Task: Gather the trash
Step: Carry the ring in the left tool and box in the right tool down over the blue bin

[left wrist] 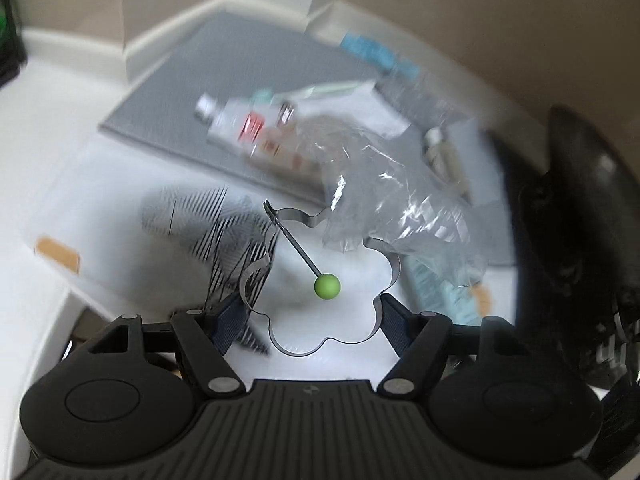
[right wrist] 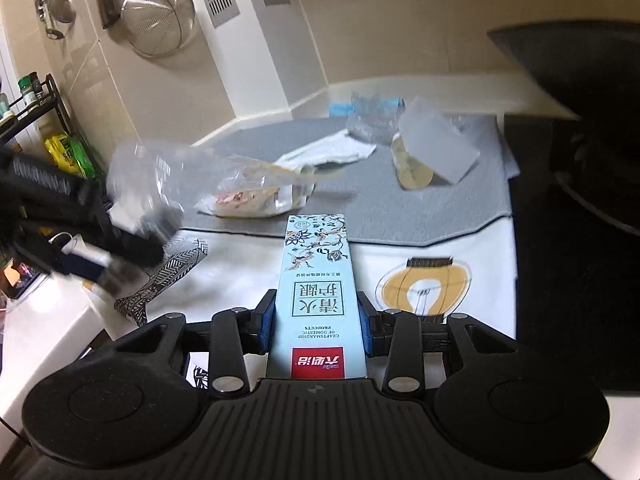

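My left gripper (left wrist: 314, 314) is shut on a flower-shaped metal ring mould (left wrist: 384, 276) with a green-knobbed handle (left wrist: 327, 286), held above the counter. Crumpled clear plastic (left wrist: 372, 184) hangs at the mould's far side. My right gripper (right wrist: 318, 316) is shut on a long light-blue toothpaste box (right wrist: 318, 280) with flower print and a red label. More trash lies on the grey mat (right wrist: 440, 216): a clear bag with wrappers (right wrist: 256, 196), white paper (right wrist: 336, 148), a crushed clear bottle (right wrist: 372, 120), a small yellowish bottle (right wrist: 412, 168). The left gripper shows blurred in the right wrist view (right wrist: 100, 240).
A white cloth with a yellow bulb print (right wrist: 424, 288) covers the counter. A black stove and pan (right wrist: 580, 160) lie to the right. A spice rack (right wrist: 36, 112) stands at left; a strainer (right wrist: 158, 16) hangs on the tiled wall.
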The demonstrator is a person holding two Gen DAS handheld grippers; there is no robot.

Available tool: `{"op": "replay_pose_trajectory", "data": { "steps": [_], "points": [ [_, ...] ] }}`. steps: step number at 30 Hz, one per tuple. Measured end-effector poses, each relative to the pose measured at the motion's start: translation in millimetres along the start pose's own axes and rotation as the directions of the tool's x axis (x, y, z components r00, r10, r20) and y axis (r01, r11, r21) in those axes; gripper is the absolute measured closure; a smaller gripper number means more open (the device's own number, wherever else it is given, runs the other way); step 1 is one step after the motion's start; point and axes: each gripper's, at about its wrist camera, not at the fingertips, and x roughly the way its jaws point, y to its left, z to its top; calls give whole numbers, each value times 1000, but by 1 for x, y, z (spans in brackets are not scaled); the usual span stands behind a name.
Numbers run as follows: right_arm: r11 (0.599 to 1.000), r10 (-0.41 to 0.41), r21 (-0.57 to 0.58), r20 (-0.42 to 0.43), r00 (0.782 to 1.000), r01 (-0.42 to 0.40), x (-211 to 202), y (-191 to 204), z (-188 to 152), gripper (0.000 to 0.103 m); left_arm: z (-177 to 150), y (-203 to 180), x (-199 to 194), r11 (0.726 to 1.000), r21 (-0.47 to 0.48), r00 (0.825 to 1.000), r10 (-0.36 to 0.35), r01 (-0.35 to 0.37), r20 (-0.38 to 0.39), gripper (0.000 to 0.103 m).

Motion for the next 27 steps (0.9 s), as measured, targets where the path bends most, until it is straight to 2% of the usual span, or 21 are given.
{"op": "replay_pose_trajectory", "data": {
  "steps": [1, 3, 5, 8, 11, 14, 17, 18, 21, 23, 25, 27],
  "points": [
    [1000, 0, 3, 2, 1000, 0, -2, 0, 0, 61, 6, -1, -7, 1000, 7, 999, 18, -18, 42, 26],
    [1000, -1, 5, 3, 1000, 1, -4, 0, 0, 61, 23, -3, -6, 991, -12, 986, 136, -136, 97, 26],
    [1000, 4, 6, 1, 1000, -4, -7, 0, -2, 61, 27, 2, 9, 977, -25, 976, 213, -212, 42, 26],
    [1000, 13, 0, -2, 1000, -13, -11, -1, -5, 61, 5, 6, 31, 974, 25, 972, 225, -224, -63, 26],
    [1000, 12, -3, 3, 1000, -12, -14, 0, -6, 61, -22, 6, 31, 981, 72, 979, 184, -178, -86, 26],
    [1000, 17, 3, 16, 1000, -17, -17, 0, -5, 61, -40, 9, 13, 991, 65, 990, 125, -120, -66, 26],
    [1000, 25, 9, 34, 999, -26, -19, 1, -4, 61, -47, 11, -13, 995, 55, 997, 81, -82, 7, 26],
    [1000, 27, 12, 38, 999, -27, -18, 3, -2, 61, -40, 11, -21, 997, 43, 997, 66, -67, 37, 26],
    [999, 28, 18, 46, 999, -29, -14, 8, 3, 61, 9, 9, -40, 995, -70, 990, 80, -72, 113, 26],
    [999, 30, 17, 46, 998, -31, -12, 12, 4, 61, 36, -4, -54, 996, -51, 981, 82, -74, 178, 26],
    [999, 40, 19, 37, 999, -41, -13, 14, 1, 61, 50, -15, -63, 998, -26, 973, 69, -65, 222, 26],
    [999, 41, 19, 30, 999, -42, -14, 13, -2, 61, 48, -29, -60, 991, 21, 963, 123, -131, 238, 26]
  ]
}}
